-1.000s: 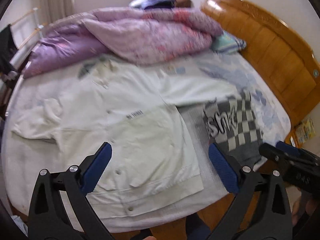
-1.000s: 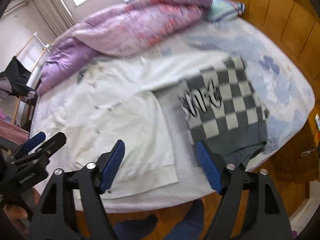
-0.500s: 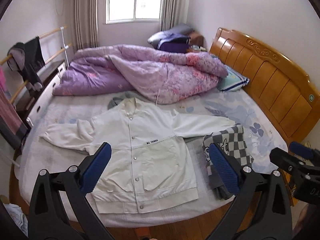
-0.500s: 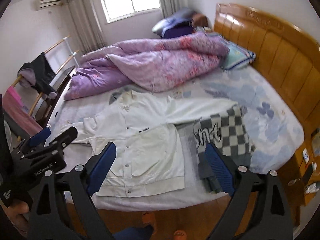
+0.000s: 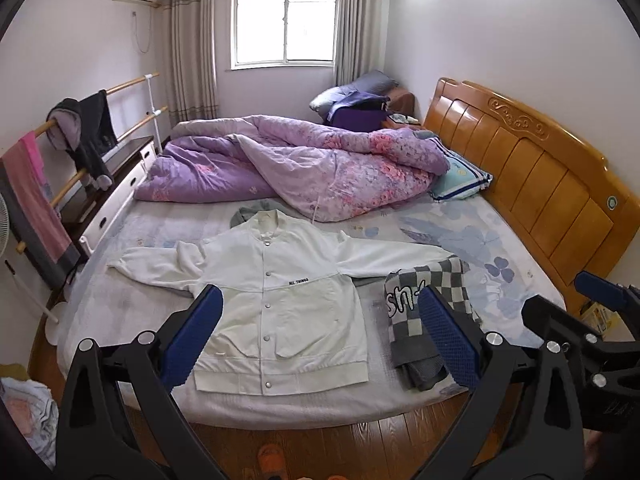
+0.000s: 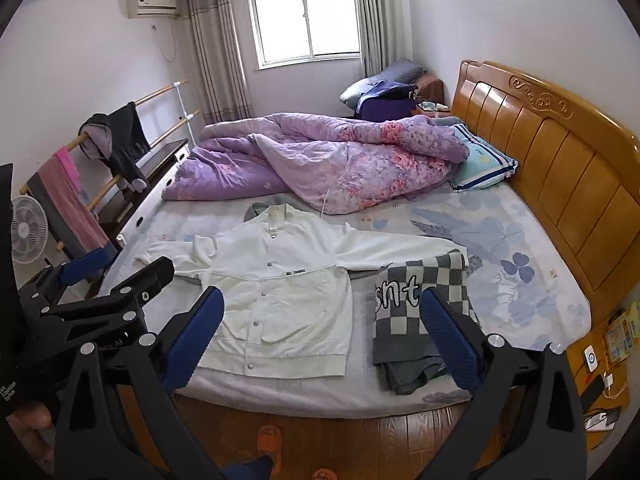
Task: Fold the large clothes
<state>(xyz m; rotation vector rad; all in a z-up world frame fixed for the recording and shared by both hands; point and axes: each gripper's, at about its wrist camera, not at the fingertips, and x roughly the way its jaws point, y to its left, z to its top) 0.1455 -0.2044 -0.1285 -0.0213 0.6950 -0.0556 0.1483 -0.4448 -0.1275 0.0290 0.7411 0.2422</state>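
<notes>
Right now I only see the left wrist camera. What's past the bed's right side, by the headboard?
Observer: A wooden bedside table with a small white gadget lying on it.
Child: Are my right tongs holding anything?
Observer: No. The right tongs are open and empty, pointing at the bed between the white jacket and the checked sweater.
Child: What's the white sliver at my far left edge?
Observer: A standing fan on the floor, beside the clothes rack.
</notes>
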